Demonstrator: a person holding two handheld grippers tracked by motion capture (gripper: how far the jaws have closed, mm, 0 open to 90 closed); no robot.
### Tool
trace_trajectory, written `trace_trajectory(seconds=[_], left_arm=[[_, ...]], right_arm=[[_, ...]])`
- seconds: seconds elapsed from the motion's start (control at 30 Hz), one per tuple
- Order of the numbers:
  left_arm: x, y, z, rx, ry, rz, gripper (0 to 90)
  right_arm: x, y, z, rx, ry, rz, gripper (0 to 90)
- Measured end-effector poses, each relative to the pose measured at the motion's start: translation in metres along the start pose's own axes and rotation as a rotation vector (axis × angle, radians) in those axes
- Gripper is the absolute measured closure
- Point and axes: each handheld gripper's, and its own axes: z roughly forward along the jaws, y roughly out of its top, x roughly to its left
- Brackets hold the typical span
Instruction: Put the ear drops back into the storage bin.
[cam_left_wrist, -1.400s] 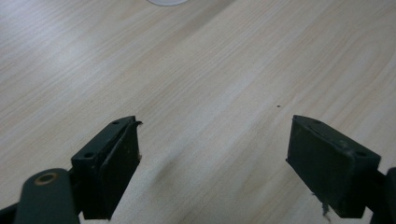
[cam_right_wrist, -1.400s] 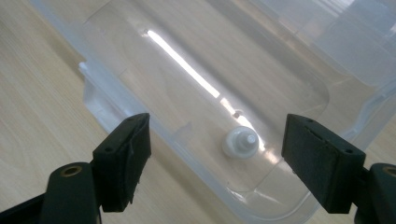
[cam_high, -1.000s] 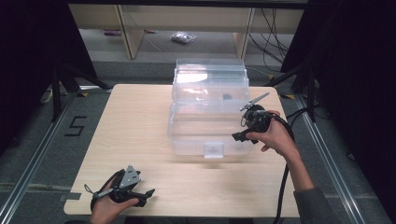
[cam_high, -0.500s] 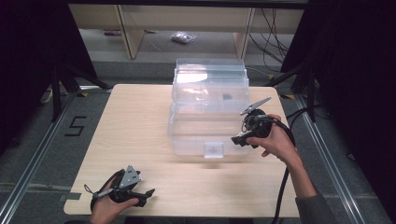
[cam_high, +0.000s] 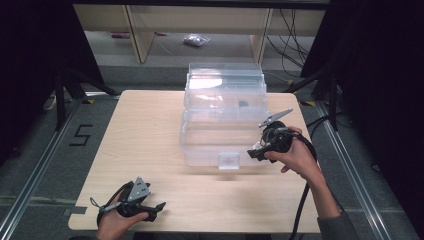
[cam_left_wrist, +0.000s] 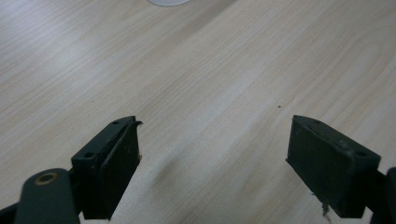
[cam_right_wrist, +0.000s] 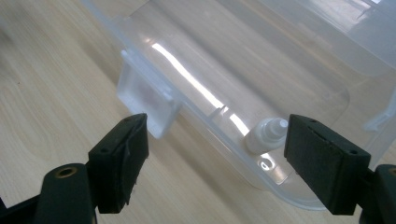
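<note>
With jaws spread wide over bare wooden table (cam_high: 150, 130), the left gripper (cam_high: 150, 206) rests nearest, while the right gripper (cam_high: 254, 154), jaws likewise apart and empty, faces the clear plastic box (cam_high: 222, 120), whose front latch (cam_right_wrist: 147, 95) and a small white bottle (cam_right_wrist: 266, 135) inside lie between them.

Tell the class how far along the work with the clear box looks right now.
Done: little; the clear box sits on the table, its latch untouched. In hand: the right gripper, open, is beside the box's front corner near that latch. Left: any contact; the left gripper rests open near the table's front edge.
</note>
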Motion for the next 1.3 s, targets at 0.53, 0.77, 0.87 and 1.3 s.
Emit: trace_trajectory(seconds=[0.53, 0.77, 0.87, 1.3], left_arm=[[0.000, 0.000, 0.000, -0.004, 0.000, 0.003, 16.4], [-0.002, 0.000, 0.000, -0.012, -0.004, -0.018, 16.4], [-0.002, 0.000, 0.000, -0.011, -0.004, -0.018, 16.4], [0.000, 0.000, 0.000, -0.002, 0.001, 0.006, 16.4]], right_arm=[[0.010, -0.017, 0.000, -0.051, 0.012, -0.013, 21.7], [0.014, -0.024, 0.000, -0.072, 0.012, -0.010, 21.5], [0.015, -0.026, -0.001, -0.071, 0.027, -0.012, 21.2], [0.028, -0.034, -0.001, -0.076, 0.039, -0.012, 21.2]])
